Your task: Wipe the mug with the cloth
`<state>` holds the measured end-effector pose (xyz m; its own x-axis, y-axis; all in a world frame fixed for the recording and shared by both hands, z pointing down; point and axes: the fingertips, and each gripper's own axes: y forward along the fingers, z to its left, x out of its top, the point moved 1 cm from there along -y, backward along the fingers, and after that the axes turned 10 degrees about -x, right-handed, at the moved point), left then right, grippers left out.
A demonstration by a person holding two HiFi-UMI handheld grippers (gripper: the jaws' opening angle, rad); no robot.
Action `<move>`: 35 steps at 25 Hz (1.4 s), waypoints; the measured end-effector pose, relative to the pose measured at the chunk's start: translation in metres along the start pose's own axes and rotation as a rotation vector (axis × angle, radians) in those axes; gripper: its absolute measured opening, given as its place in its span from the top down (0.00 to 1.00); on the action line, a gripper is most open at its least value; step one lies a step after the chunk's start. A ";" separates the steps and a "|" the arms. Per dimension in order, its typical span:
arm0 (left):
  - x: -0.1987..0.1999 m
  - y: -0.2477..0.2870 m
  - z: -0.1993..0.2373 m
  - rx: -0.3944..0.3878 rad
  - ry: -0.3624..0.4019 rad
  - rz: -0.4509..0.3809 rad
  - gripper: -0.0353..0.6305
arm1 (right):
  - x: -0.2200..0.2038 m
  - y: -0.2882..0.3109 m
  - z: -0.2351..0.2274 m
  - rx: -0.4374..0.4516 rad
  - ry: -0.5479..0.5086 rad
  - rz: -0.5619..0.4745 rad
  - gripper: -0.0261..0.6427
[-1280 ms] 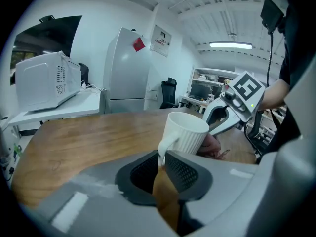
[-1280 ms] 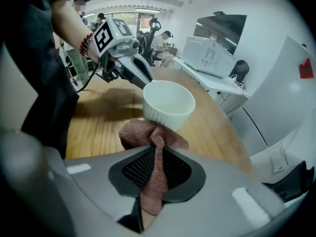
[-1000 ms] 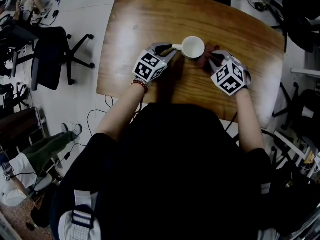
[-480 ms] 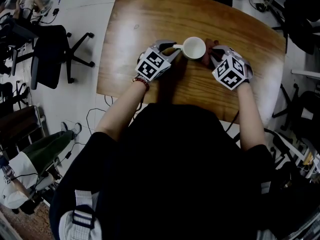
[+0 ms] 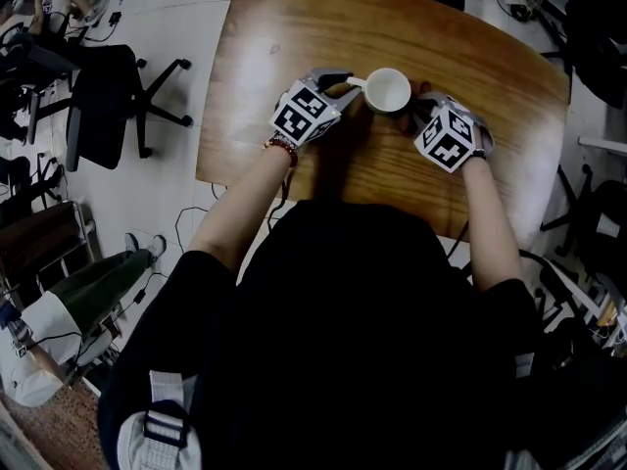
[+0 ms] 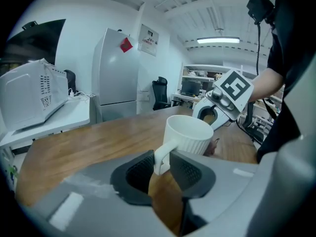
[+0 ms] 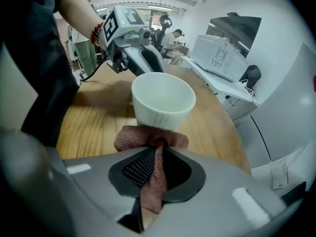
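In the right gripper view the cloth hides the mug's foot. In the left gripper view the left gripper's own body covers it.

White ribbed mug, reddish-brown cloth

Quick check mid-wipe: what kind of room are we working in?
Most likely an office or lab with a kitchen corner. A microwave and a fridge stand just past the wooden table, and a wheeled office chair sits beside it.
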<state>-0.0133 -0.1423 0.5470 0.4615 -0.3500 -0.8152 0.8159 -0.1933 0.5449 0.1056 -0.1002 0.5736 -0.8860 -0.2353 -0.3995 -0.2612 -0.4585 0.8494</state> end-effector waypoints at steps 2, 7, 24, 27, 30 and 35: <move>-0.001 -0.001 0.003 -0.010 0.011 0.011 0.80 | 0.002 -0.002 -0.004 -0.003 0.012 -0.011 0.89; 0.005 -0.003 0.000 0.008 0.016 0.020 0.81 | 0.006 -0.022 -0.030 -0.065 0.042 -0.057 0.89; 0.004 0.001 0.007 -0.017 0.052 0.030 0.81 | 0.022 -0.020 -0.046 -0.049 -0.028 -0.133 0.89; 0.006 0.006 0.003 -0.044 0.074 0.028 0.81 | 0.017 -0.026 -0.035 -0.010 -0.059 -0.141 0.89; 0.006 0.011 -0.005 -0.072 0.097 0.024 0.81 | 0.011 -0.035 -0.017 0.047 -0.097 -0.157 0.89; 0.010 0.022 -0.013 -0.088 0.133 0.043 0.84 | 0.008 -0.051 0.021 0.173 -0.152 -0.200 0.89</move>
<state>0.0134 -0.1382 0.5484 0.5341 -0.2309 -0.8133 0.8190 -0.0972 0.5655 0.1036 -0.0611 0.5346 -0.8543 -0.0187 -0.5194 -0.4857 -0.3270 0.8107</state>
